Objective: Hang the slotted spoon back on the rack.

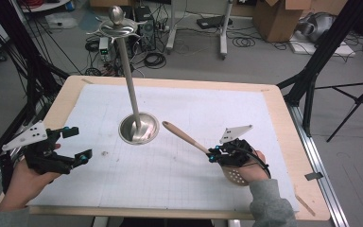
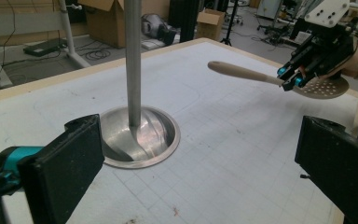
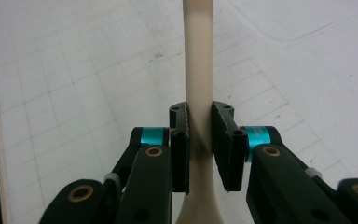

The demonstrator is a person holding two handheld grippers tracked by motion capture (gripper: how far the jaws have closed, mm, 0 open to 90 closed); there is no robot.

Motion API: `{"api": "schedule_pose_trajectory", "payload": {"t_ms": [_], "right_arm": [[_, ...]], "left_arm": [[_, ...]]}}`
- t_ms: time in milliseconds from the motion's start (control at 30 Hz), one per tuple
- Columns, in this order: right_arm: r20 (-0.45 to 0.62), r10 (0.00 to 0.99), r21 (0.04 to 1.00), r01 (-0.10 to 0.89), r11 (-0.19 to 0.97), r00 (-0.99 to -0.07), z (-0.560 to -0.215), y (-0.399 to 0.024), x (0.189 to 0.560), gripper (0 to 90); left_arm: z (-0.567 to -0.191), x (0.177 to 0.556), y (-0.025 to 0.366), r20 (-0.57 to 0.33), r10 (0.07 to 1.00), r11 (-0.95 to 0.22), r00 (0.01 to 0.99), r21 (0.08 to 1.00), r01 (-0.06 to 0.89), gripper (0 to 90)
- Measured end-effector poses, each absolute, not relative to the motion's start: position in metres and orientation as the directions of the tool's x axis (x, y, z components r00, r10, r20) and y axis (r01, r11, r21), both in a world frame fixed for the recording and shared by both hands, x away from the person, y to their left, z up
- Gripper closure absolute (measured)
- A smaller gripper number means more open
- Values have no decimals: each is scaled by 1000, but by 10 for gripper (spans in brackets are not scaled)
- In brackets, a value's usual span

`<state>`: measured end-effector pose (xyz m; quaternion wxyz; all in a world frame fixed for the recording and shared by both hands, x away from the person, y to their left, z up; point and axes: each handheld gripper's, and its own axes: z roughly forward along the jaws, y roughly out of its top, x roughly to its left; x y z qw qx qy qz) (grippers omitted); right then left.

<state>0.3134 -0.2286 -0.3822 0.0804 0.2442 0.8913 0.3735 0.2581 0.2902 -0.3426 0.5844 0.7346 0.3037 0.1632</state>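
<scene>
Covering table (image 1: pixel 66 97), gridded mat (image 1: pixel 170 175), cluttered floor (image 1: pixel 264 56)

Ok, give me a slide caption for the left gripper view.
Open left gripper faces the steel stand while the right gripper holds a beige slotted spoon above the table.

The stand (image 1: pixel 138 126) is smooth, glossy metal with a brushed pole. The spoon (image 2: pixel 261 77) looks like matt beige plastic. Each tool (image 3: pixel 200 140) is matt black plastic. A white gridded mat (image 1: pixel 179 161) covers the pale wooden worktop (image 1: pixel 66 94).
</scene>
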Motion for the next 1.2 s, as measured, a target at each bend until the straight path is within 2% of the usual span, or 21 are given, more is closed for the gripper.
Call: {"api": "schedule_pose_trajectory", "payload": {"t_ms": [567,1200], "right_arm": [[49,498,790,339,512,-866,-351,-223,320,778],[26,509,834,300,464,-860,-327,-216,325,778]], "left_arm": [[-341,252,296,-110,643,-132,758,959,252,18],[-338,249,296,-119,637,-113,762,963,245,17]]}}
